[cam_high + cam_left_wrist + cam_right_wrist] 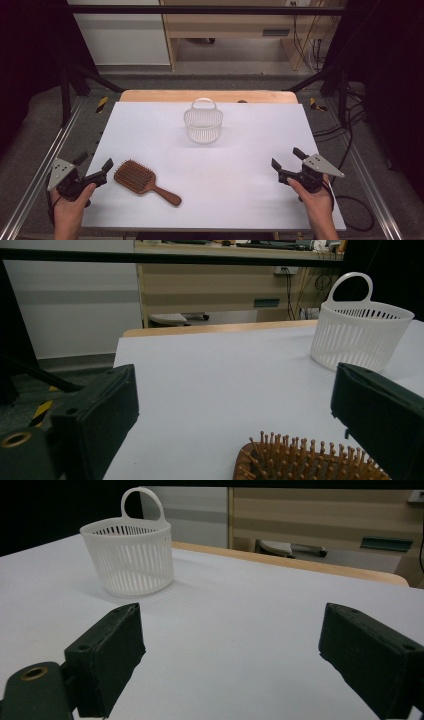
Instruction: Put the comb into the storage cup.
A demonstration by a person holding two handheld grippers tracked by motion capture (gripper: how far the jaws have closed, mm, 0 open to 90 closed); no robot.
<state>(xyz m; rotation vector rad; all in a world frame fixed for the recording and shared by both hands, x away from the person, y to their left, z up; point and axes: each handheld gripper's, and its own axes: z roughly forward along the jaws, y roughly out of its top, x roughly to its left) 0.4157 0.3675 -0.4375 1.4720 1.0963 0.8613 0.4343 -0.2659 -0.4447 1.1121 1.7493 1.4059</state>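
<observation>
Both grippers, left gripper (95,166) and right gripper (288,158), wait with jaws spread, holding nothing. The left sits just beside the hairbrush (144,181); I'd say pinching it comes next, the basket (203,126) well apart.

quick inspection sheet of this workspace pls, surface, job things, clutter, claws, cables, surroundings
surface: white table top, wooden edge at the far side.
job's things: wooden hairbrush lying bristles up near the left claw; white slatted basket upright, toward the far middle, apart from the brush.
clutter: nothing seen.
claws: left claw open, beside the brush head, holding nothing; right claw open, over bare table.
cables: black cable trailing off the table's right edge.
surroundings: dark frame bars, wooden furniture and wall cables behind.
</observation>
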